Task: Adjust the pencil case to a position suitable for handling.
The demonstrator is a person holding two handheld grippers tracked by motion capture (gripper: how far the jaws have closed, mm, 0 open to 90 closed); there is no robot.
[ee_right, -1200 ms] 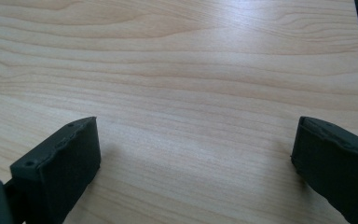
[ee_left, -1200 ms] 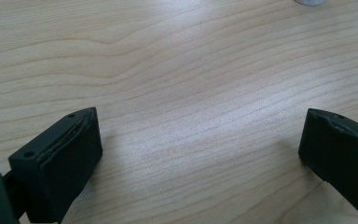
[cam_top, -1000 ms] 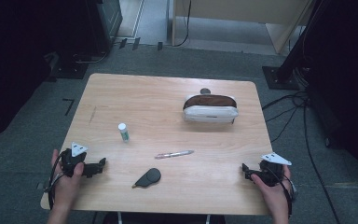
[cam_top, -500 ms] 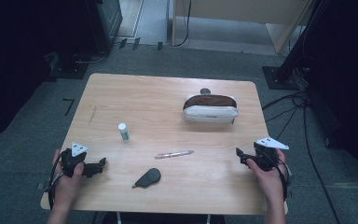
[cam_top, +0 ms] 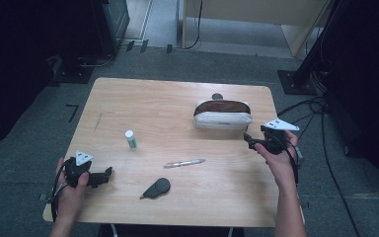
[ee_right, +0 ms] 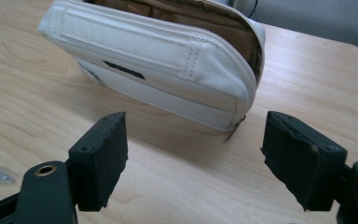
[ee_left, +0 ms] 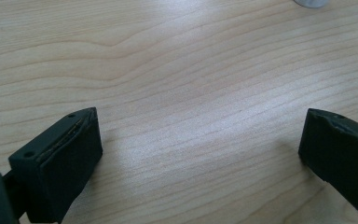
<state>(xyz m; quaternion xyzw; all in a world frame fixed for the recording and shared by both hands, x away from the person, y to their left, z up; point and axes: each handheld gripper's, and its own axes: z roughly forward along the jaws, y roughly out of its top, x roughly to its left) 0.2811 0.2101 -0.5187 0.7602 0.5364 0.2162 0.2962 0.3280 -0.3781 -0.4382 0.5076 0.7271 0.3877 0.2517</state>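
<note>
High view: pen (cam_top: 185, 162) beside glue stick (cam_top: 131, 139)

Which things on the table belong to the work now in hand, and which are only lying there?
In the work:
- right gripper, jaws open, empty and just narrowing, pointing at the pouch
- white pouch, open at the top, brown inside

Lying about:
- pen
- small white bottle, upright
- dark flat object
- left gripper, open, low over bare table
</note>
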